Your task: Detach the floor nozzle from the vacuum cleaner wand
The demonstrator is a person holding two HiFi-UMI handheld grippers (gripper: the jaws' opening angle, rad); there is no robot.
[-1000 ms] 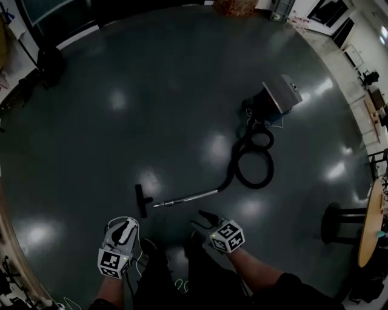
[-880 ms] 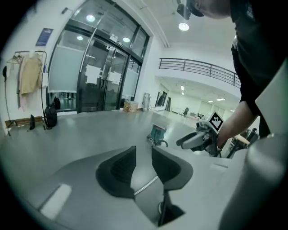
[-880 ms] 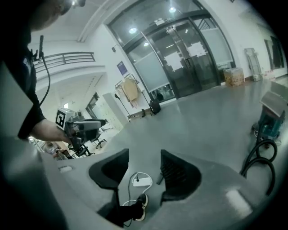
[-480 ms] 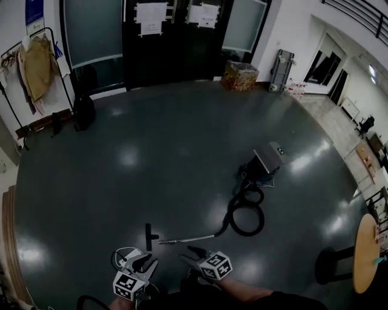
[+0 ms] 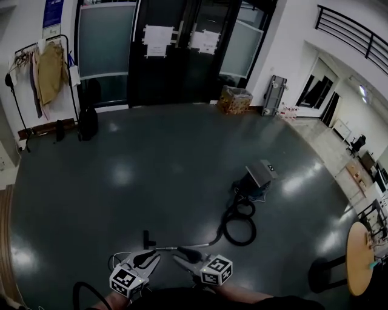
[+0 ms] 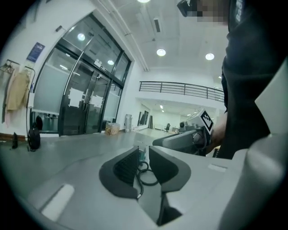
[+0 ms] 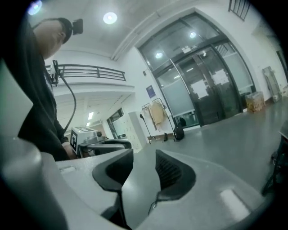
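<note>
No legible text, paper notices (image 5: 156,40) on glass doors (image 5: 176,75) and blue wall sign (image 5: 53,12) unreadable

The floor nozzle (image 5: 146,238) and hose (image 5: 239,225) are black, the wand (image 5: 199,246) silver. The floor (image 5: 151,163) is glossy dark grey-green with pale light patches; the vacuum cleaner's body (image 5: 259,175) is grey.

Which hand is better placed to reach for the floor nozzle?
Left, probably. In the head view the left gripper sits just below the floor nozzle; the right gripper is nearer the wand. Both pairs of jaws have just been closing, with nothing between them.
</note>
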